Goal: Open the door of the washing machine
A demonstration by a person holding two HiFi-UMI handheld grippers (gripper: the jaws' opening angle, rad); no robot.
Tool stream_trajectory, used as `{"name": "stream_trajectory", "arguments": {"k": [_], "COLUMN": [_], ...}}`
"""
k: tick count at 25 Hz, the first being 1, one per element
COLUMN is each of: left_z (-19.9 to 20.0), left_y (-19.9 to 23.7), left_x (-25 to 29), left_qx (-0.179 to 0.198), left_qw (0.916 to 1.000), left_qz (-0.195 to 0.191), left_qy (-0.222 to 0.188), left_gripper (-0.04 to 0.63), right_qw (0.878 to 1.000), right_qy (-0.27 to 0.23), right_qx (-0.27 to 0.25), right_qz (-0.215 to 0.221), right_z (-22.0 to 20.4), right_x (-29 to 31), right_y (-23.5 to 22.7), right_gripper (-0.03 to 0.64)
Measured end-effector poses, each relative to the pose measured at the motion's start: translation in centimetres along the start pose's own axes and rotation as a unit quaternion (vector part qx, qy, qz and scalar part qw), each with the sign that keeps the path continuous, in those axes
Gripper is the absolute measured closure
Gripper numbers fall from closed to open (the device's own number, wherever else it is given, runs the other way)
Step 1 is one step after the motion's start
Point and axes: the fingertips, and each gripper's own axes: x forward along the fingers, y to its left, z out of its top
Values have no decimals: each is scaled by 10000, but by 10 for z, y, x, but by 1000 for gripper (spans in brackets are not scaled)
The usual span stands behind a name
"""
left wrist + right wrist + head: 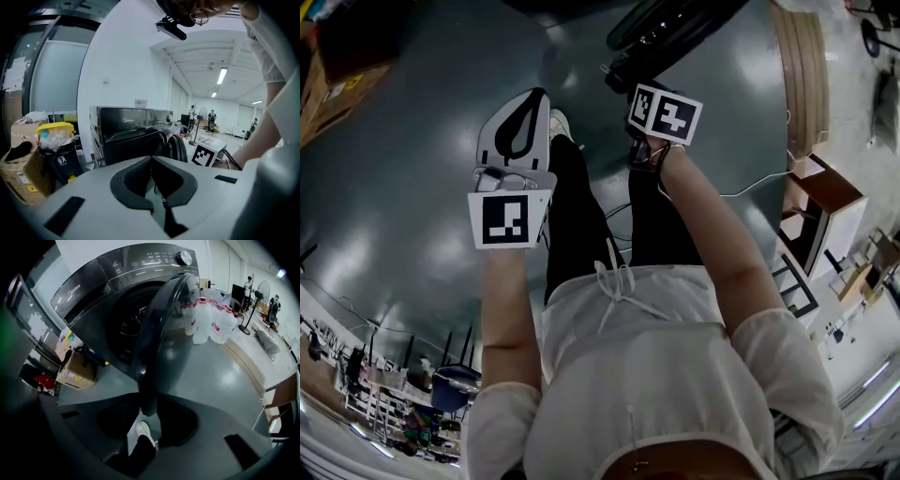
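Note:
The dark grey washing machine [108, 282] stands with its round door [168, 333] swung out and the drum opening [124, 326] showing. My right gripper [149, 411] is shut on the door's lower edge, which runs down between its jaws. In the head view its marker cube [666, 114] sits just below the dark door [666, 37]. My left gripper [530, 103] hangs shut and empty over the floor to the left. In the left gripper view its pads [140, 176] meet, with the machine [126, 131] and door [177, 147] ahead.
Several large water bottles [211, 322] stand to the right of the machine. A cardboard box [77, 371] and a yellow-lidded bin [55, 136] are on its left. My shoe [143, 432] is below the door. A small cabinet [825, 216] stands at the right.

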Motion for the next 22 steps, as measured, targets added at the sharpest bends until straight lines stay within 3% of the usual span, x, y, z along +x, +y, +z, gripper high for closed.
{"name": "stream_trajectory", "arguments": {"k": [22], "left_z": [-7], "left_y": [-191], "left_x": [29], "left_qx": [-242], "left_qw": [9987], "left_qz": [362], "left_qy": [-269], "left_gripper": [574], "right_qw": [9959], "right_qy": [391], "right_qx": [-680], "right_qz": [451], "right_z": [-46], "right_x": [-53], "right_y": [-157], "right_gripper": [514]}}
